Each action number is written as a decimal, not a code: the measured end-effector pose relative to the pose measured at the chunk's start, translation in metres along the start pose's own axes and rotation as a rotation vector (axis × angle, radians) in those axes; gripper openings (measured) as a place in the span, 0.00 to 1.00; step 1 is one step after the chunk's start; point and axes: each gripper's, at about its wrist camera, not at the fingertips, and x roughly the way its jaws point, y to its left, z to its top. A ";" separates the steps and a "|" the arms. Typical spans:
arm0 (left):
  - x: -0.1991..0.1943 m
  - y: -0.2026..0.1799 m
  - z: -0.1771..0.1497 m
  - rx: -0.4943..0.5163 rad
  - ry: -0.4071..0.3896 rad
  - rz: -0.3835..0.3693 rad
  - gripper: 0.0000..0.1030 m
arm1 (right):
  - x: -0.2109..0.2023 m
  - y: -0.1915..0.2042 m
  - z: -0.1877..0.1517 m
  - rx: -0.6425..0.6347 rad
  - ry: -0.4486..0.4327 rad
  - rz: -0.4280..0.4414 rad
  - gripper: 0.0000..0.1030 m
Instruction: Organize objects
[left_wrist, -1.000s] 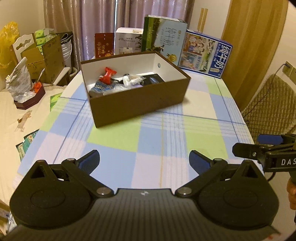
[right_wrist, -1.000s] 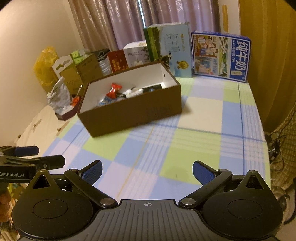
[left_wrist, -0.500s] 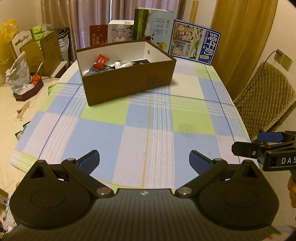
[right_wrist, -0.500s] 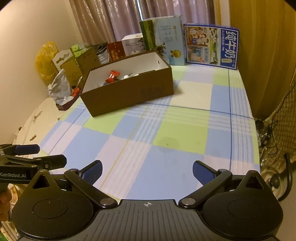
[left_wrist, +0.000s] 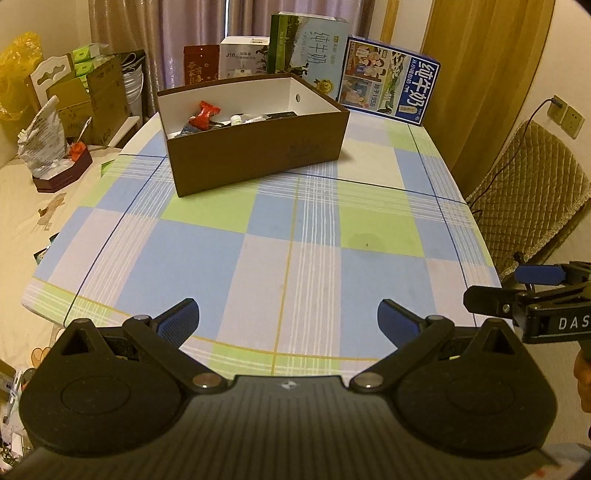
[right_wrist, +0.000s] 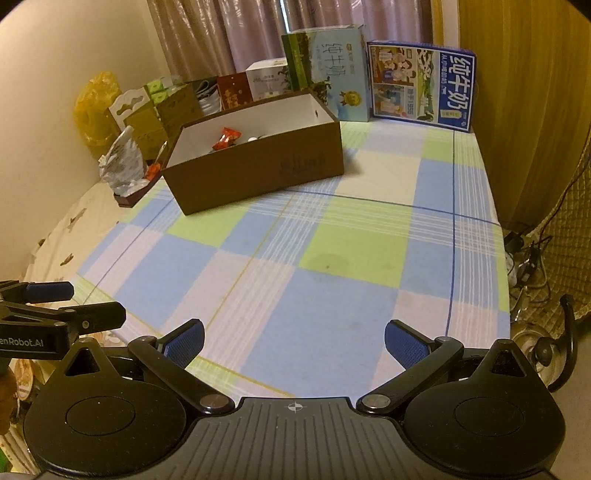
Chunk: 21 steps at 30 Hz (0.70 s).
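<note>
Both grippers, left gripper (left_wrist: 287, 321) and right gripper (right_wrist: 293, 341), are hovering released and empty over the near tabletop (left_wrist: 258, 258); the far brown box (left_wrist: 258, 158) is holding the items, so sorting appears finished.

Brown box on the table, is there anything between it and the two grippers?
Nothing visible. Only bare checked tablecloth lies between the brown box and the open left gripper and right gripper. The milk cartons stand behind the box.

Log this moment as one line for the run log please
left gripper: open, empty | right gripper: open, empty | brown box: on table, holds red wrapper, small items | checked tablecloth
</note>
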 end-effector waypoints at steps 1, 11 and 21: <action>-0.001 -0.001 -0.001 0.001 -0.001 0.001 0.99 | 0.000 0.000 0.000 -0.001 0.000 0.001 0.98; -0.004 -0.005 -0.003 0.004 -0.002 0.006 0.99 | -0.002 -0.004 -0.002 -0.005 -0.005 0.009 0.98; -0.005 -0.008 -0.003 0.005 -0.003 0.008 0.99 | -0.002 -0.005 -0.002 -0.009 -0.002 0.012 0.98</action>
